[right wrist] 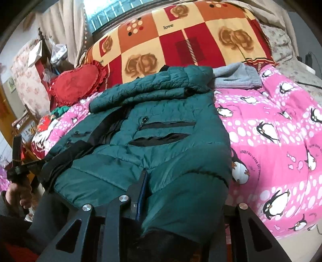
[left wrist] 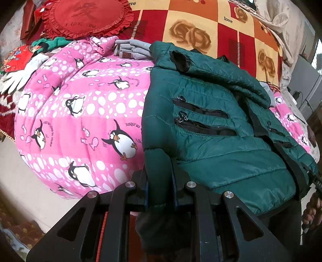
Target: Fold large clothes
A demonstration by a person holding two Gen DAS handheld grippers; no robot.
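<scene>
A dark green quilted jacket [left wrist: 221, 129] lies on a pink penguin-print quilt [left wrist: 84, 112], front up, with two open black zip pockets and a sleeve folded across its top. My left gripper [left wrist: 160, 173] is shut on the jacket's near left hem corner, cloth bunched between its fingers. In the right wrist view the jacket [right wrist: 157, 125] fills the middle. My right gripper [right wrist: 177, 187] is shut on the jacket's near right hem corner; only its left finger shows, the other is under the cloth.
A red and yellow patchwork blanket [right wrist: 181, 36] lies behind the jacket. A red heart cushion [left wrist: 84, 18] and grey folded clothes [left wrist: 130, 48] lie at the back. The quilt [right wrist: 271, 141] spreads to the right. Bed edge and floor lie near me.
</scene>
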